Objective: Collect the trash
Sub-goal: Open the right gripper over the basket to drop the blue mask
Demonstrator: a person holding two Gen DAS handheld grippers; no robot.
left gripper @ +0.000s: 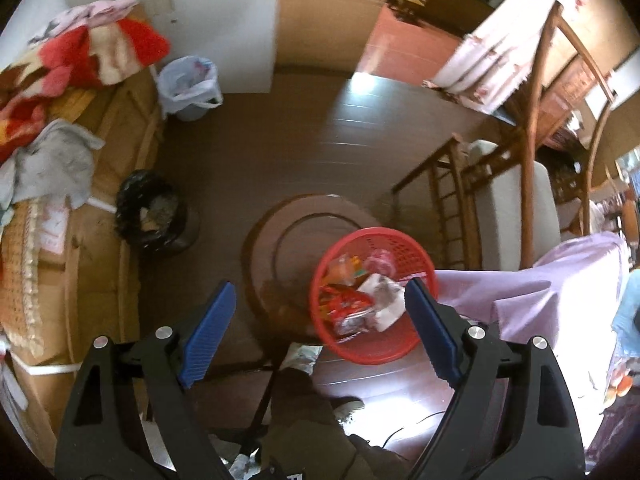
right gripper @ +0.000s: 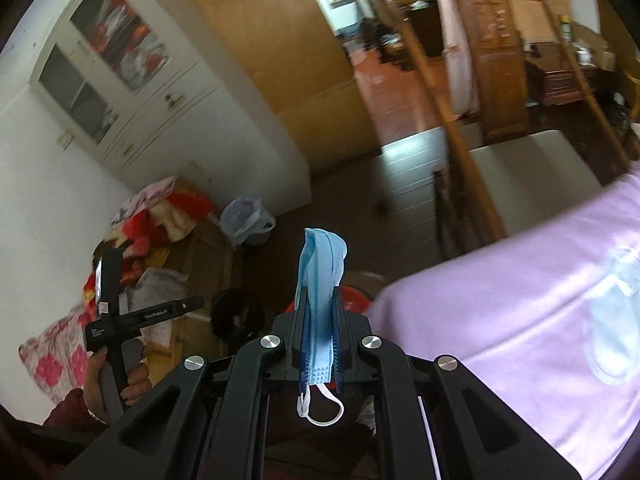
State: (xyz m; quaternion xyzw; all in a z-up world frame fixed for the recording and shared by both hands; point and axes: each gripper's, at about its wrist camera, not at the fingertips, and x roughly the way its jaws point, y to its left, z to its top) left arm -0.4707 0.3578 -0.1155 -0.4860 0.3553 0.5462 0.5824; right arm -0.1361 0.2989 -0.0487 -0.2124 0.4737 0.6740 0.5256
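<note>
A red plastic basket (left gripper: 400, 248) holds several wrappers and crumpled papers and sits on a round wooden stool (left gripper: 280, 224). My left gripper (left gripper: 320, 300) is open and empty, above the basket's near left side. My right gripper (right gripper: 320, 300) is shut on a folded blue face mask (right gripper: 322, 264), whose white ear loop (right gripper: 320, 408) hangs behind the fingers. The basket's red rim (right gripper: 352, 294) shows just beyond the right gripper. The left gripper's handle (right gripper: 116, 320) shows in the right wrist view, held in a hand.
A black-lined bin (left gripper: 152, 212) and a white-bagged bin (left gripper: 192, 84) stand on the dark floor by cardboard boxes (left gripper: 100, 240) piled with blankets. A lilac sheet (left gripper: 540, 292) covers a bed at right. Wooden chairs (left gripper: 532, 140) stand beyond it.
</note>
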